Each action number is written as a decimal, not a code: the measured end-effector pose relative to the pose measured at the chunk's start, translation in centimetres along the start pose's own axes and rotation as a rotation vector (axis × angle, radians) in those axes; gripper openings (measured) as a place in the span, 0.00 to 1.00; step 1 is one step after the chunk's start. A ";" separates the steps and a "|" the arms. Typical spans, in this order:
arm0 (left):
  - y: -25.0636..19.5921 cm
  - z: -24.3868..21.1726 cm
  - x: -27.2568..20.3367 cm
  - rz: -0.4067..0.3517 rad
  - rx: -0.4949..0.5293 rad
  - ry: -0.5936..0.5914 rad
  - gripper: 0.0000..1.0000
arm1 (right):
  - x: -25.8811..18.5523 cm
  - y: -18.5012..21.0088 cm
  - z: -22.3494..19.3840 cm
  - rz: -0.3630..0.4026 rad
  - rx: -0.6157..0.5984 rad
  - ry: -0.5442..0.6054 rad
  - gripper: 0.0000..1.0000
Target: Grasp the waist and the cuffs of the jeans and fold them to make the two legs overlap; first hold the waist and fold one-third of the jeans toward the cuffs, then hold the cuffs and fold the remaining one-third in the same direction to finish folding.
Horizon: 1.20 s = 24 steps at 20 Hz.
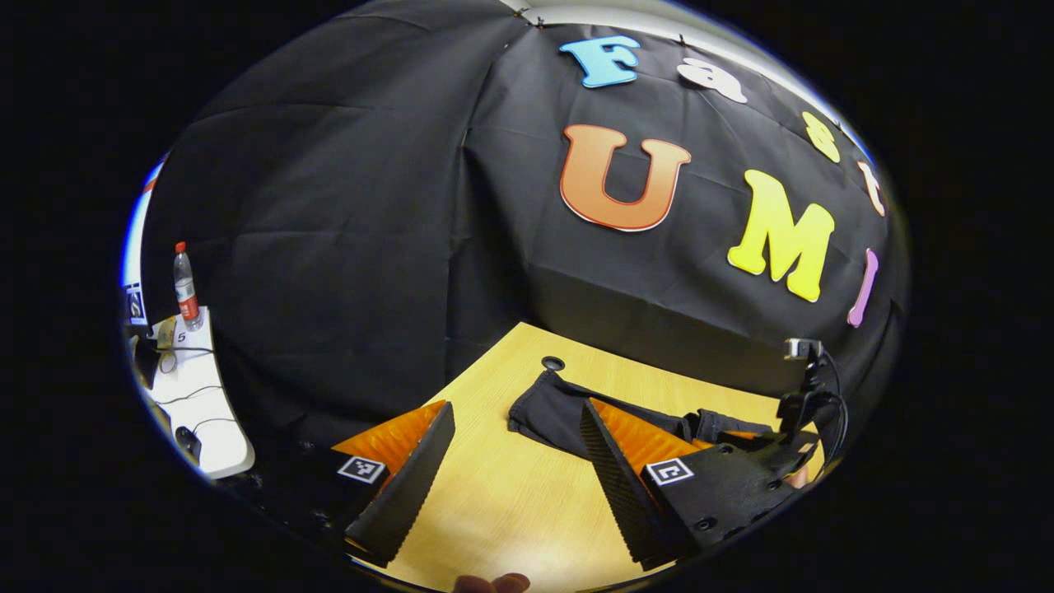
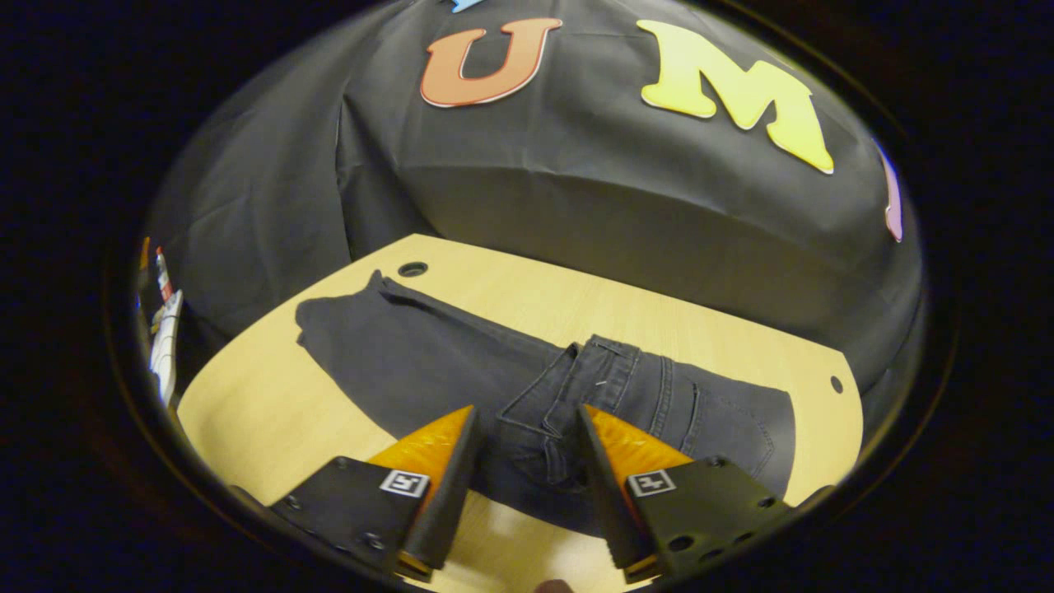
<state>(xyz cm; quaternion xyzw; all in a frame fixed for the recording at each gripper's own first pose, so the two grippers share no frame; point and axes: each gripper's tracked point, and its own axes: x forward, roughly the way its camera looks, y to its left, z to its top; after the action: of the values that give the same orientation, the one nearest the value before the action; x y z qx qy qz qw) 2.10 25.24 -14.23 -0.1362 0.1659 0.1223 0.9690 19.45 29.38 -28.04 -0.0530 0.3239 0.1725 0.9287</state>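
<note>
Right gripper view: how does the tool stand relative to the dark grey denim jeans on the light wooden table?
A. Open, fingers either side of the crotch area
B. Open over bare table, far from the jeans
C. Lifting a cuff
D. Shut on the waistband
A: the right tool is open, its fingers framing the crotch area of the dark grey denim jeans lying flat on the light wooden table.

We count one pair of jeans (image 2: 461,371) on one tabletop (image 2: 576,301), with two legs visible running to the left. In the right gripper view we spot two holes in the tabletop: one (image 2: 412,268) at the far left corner, one (image 2: 837,384) at the right edge. In the left gripper view we tally one bottle (image 1: 185,288) on one white side table (image 1: 206,412), plus one small camera on a stand (image 1: 803,349).
</note>
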 end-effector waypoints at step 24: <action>-3.1 -11.6 18.6 -0.103 -1.175 0.409 0.98 | -22.6 -15.1 7.7 -0.104 0.237 -0.052 0.95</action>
<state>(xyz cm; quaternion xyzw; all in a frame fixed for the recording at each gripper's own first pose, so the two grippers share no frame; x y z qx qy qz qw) 16.66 22.36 -30.63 -0.6751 0.2464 0.1177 0.6853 12.77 10.41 -8.22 0.0450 0.3145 0.0858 0.9443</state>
